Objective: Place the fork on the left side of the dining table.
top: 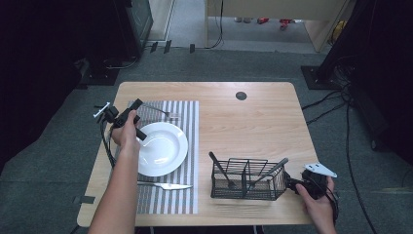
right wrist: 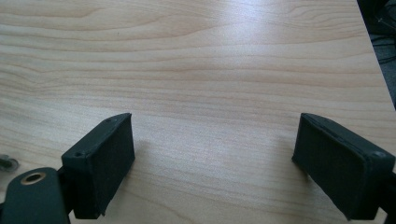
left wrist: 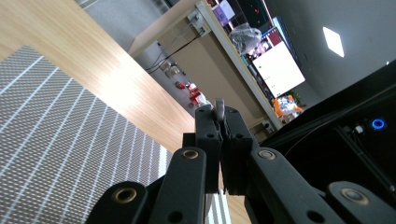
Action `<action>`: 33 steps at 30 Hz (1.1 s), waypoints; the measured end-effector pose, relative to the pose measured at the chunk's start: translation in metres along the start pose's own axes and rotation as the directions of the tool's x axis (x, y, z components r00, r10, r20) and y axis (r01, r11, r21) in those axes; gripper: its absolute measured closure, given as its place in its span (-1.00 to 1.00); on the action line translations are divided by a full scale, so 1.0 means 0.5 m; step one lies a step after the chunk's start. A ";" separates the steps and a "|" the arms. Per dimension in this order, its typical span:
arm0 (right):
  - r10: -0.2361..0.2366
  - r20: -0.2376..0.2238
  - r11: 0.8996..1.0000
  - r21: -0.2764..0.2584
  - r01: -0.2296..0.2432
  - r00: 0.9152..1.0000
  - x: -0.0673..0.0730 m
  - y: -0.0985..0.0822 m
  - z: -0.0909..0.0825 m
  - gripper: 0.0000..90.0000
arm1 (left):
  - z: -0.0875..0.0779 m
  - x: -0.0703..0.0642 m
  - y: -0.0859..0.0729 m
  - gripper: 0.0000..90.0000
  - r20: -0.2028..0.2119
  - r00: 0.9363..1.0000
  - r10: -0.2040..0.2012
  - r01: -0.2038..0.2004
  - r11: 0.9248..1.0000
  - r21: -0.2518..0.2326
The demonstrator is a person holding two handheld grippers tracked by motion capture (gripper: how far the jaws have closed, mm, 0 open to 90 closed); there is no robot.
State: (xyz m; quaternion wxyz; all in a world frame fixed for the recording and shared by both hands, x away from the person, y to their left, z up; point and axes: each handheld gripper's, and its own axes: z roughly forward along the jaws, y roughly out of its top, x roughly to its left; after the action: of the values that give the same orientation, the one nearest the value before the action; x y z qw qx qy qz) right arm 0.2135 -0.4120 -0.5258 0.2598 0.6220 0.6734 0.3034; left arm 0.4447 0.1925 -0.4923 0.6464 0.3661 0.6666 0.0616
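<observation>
While I am holding my right tongs (top: 292,184) spread apart over the bare wooden surface (top: 243,122) beside the wire caddy (top: 248,179), my left tongs (top: 138,103) are clamping a fork (top: 163,112) by its handle above the striped placemat (top: 187,122), just past the white plate (top: 163,148); a knife (top: 165,185) is lying nearer me.

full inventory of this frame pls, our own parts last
table: 1, light wood, centre
placemat: 1, grey-white striped, table's left half
plate: 1, white, on placemat
fork: 1, silver, on placemat beyond plate
knife: 1, silver, on placemat, near side of plate
wire caddy: 1, black, near right, two dark-handled utensils inside
left gripper: black, shut on a thin metal piece, over placemat
right gripper: black, open, beside caddy
</observation>
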 end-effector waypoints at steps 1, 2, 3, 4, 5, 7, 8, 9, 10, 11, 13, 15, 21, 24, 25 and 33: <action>0.000 0.000 1.000 0.000 0.000 1.000 0.000 0.000 0.000 -0.73 | 0.001 0.004 0.001 0.97 -0.002 1.000 -0.010 0.010 1.000 -0.002; 0.000 0.000 1.000 0.000 0.000 1.000 0.000 0.000 0.000 -0.73 | 0.001 0.009 0.002 0.97 -0.006 1.000 -0.024 0.024 1.000 -0.003; 0.000 0.000 1.000 0.000 0.000 1.000 0.000 0.000 0.000 -0.73 | 0.001 0.013 0.004 0.97 -0.010 0.999 -0.034 0.034 0.999 -0.003; 0.000 0.000 1.000 0.000 0.000 1.000 0.000 0.000 0.000 -0.73 | 0.001 0.018 0.008 0.97 -0.021 0.999 -0.050 0.051 0.999 0.006; 0.000 0.000 1.000 0.000 0.000 1.000 0.000 0.000 0.000 -0.73 | 0.002 0.020 0.010 0.97 -0.026 0.997 -0.071 0.071 0.997 0.012; 0.002 0.001 1.000 0.001 -0.002 1.000 0.000 0.000 -0.001 -0.73 | 0.002 0.031 0.014 0.96 -0.026 0.994 -0.106 0.107 0.994 0.034; 0.004 0.001 1.000 0.002 -0.004 1.000 0.000 -0.001 -0.001 -0.72 | 0.002 0.036 0.014 0.96 -0.033 0.994 -0.108 0.109 0.993 0.046; 0.003 0.001 1.000 0.002 -0.003 1.000 0.000 -0.001 -0.001 -0.72 | 0.002 0.040 0.014 0.96 -0.045 0.995 -0.085 0.087 0.995 0.055; 0.003 0.000 1.000 0.002 -0.003 1.000 0.000 -0.001 -0.001 -0.72 | 0.003 0.044 0.014 0.96 -0.048 0.995 -0.087 0.089 0.995 0.053; 0.004 0.001 1.000 0.002 -0.004 1.000 0.000 -0.001 -0.001 -0.72 | 0.003 0.048 0.014 0.96 -0.052 0.994 -0.101 0.104 0.993 0.051; 0.003 0.001 1.000 0.002 -0.003 1.000 0.000 -0.001 -0.001 -0.72 | 0.005 0.052 0.014 0.95 -0.086 0.990 -0.116 0.120 0.992 0.047; 0.003 0.001 1.000 0.002 -0.003 1.000 0.000 -0.001 -0.001 -0.73 | 0.006 0.054 0.013 0.92 -0.097 0.990 -0.101 0.106 0.993 0.045; 0.004 0.001 1.000 0.002 -0.004 1.000 0.000 -0.001 -0.001 -0.72 | 0.004 0.081 0.011 0.93 -0.080 0.979 -0.187 0.191 0.980 0.050; 0.004 0.001 1.000 0.002 -0.004 1.000 0.000 -0.001 -0.001 -0.72 | 0.002 0.094 0.009 0.92 -0.080 0.968 -0.237 0.241 0.969 0.050; 0.003 0.001 1.000 0.002 -0.003 1.000 0.000 -0.001 -0.001 -0.72 | -0.001 0.099 0.009 0.92 -0.074 0.958 -0.277 0.280 0.959 0.049; 0.004 0.001 1.000 0.002 -0.004 1.000 0.000 -0.001 -0.001 -0.72 | -0.002 0.090 0.016 0.96 -0.058 0.957 -0.285 0.288 0.956 0.054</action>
State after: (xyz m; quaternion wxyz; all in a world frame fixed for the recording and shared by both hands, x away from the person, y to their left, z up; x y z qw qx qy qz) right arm 0.2129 -0.4118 -0.5256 0.2588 0.6236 0.6726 0.3029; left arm 0.4517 0.2243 -0.5243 0.6202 0.2840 0.7299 -0.0446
